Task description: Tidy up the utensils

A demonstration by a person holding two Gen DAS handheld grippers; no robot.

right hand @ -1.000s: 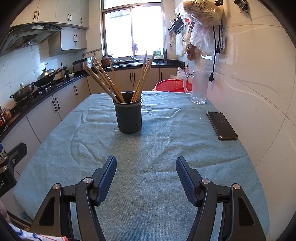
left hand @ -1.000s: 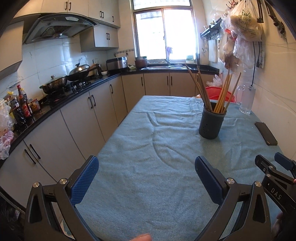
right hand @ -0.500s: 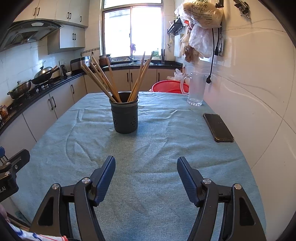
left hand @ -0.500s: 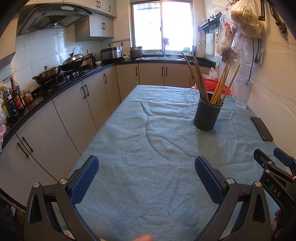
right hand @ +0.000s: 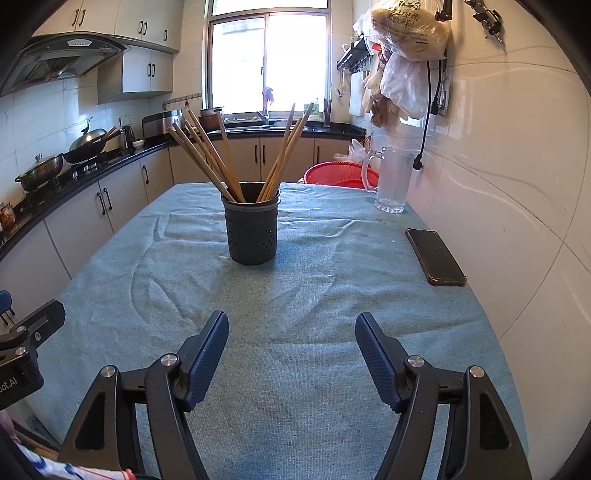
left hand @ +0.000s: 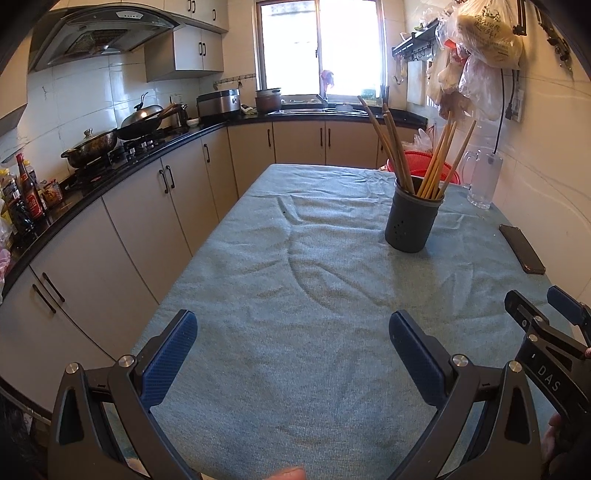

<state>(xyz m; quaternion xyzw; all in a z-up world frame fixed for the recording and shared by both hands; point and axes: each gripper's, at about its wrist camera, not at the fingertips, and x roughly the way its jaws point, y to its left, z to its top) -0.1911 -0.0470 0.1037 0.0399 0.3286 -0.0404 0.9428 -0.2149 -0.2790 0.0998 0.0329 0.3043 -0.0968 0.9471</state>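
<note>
A dark perforated utensil holder [left hand: 413, 219] stands on the blue-grey tablecloth [left hand: 295, 280] and holds several wooden chopsticks [left hand: 391, 147]. It also shows in the right wrist view [right hand: 252, 230], with the chopsticks [right hand: 221, 158] fanned out. My left gripper [left hand: 291, 328] is open and empty, low over the near part of the table, well short of the holder. My right gripper [right hand: 291, 330] is open and empty, facing the holder from the near side. The right gripper also shows at the right edge of the left wrist view [left hand: 546, 306].
A black phone [right hand: 435, 255] lies by the right wall. A clear glass mug [right hand: 391, 181] stands at the far right of the table, with a red basin [right hand: 341, 173] behind it. Kitchen counters [left hand: 110, 173] with pots run along the left. Bags hang on the right wall [right hand: 410, 33].
Both grippers have drawn back a little and risen; the holder looks slightly farther away. Both stay open and empty. Nothing on the table has moved.
</note>
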